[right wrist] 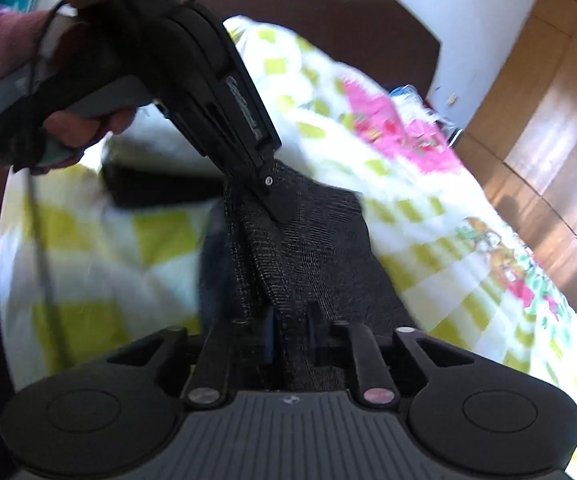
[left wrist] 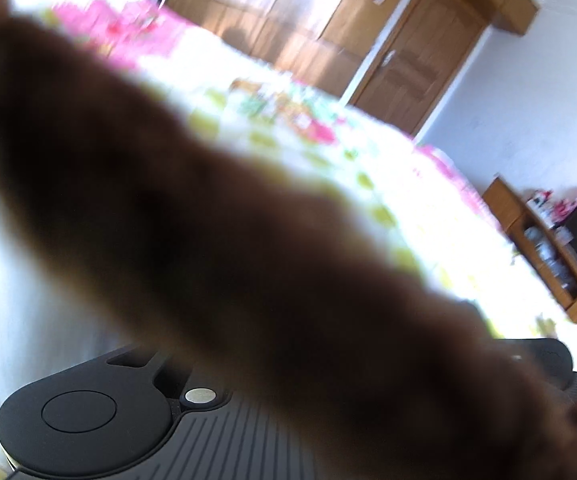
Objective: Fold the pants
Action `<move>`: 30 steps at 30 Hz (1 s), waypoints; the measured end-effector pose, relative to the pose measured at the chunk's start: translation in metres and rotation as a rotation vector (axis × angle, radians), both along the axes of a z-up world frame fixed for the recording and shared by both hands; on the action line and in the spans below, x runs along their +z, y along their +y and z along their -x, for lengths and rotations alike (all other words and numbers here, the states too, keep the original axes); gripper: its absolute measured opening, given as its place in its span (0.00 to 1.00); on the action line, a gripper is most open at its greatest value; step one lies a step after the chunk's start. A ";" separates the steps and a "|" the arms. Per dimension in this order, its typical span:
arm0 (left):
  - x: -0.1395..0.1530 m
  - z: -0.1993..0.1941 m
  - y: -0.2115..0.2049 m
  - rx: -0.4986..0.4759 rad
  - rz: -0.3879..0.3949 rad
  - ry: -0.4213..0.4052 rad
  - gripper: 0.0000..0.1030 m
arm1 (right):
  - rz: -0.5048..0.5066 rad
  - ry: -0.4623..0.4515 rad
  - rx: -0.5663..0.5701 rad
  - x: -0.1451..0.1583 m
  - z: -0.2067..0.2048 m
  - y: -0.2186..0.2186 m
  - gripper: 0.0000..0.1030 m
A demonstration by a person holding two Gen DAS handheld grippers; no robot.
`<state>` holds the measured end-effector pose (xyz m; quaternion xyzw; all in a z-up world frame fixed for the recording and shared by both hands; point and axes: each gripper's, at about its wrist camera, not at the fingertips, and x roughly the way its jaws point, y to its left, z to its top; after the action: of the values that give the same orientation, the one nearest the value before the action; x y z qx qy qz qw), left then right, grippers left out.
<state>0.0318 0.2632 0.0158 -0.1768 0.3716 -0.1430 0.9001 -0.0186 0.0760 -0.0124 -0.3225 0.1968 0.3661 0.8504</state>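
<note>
The dark ribbed pants (right wrist: 308,236) hang lifted above the bed, held taut between both grippers. In the right wrist view my right gripper (right wrist: 290,320) is shut on the pants' near edge. The left gripper (right wrist: 278,208) comes in from the upper left, held by a hand, and is shut on the pants' upper edge. In the left wrist view the pants (left wrist: 228,248) are a dark blurred band right against the lens, and they hide the left fingertips.
A bed with a yellow-green checked and pink floral quilt (right wrist: 428,208) lies under the pants. Wooden wardrobe and door (left wrist: 388,40) stand beyond the bed. A wooden shelf (left wrist: 548,248) with small items stands at the right. A dark headboard (right wrist: 328,20) is behind.
</note>
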 end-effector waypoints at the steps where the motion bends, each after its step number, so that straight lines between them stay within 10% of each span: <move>1: -0.009 0.000 -0.001 0.004 -0.007 0.022 0.08 | 0.023 0.000 0.018 -0.005 0.006 -0.001 0.48; 9: 0.008 -0.003 0.005 -0.004 0.030 -0.044 0.08 | 0.091 -0.100 -0.006 -0.026 0.013 0.006 0.53; 12: 0.021 -0.003 -0.001 -0.029 0.019 -0.081 0.08 | 0.064 -0.110 -0.075 -0.013 0.007 0.001 0.22; 19: 0.032 0.007 0.012 0.009 0.021 -0.152 0.08 | -0.035 -0.137 -0.109 0.020 -0.003 0.004 0.21; 24: -0.016 0.001 0.027 0.082 -0.046 -0.017 0.08 | 0.035 0.003 -0.069 -0.023 -0.018 0.026 0.26; 30: -0.010 0.006 0.013 0.070 -0.172 -0.032 0.09 | -0.066 0.079 -0.100 0.004 -0.019 -0.010 0.35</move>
<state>0.0259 0.2764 0.0056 -0.1095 0.3614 -0.0816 0.9223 0.0005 0.0665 -0.0079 -0.2692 0.2338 0.3419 0.8695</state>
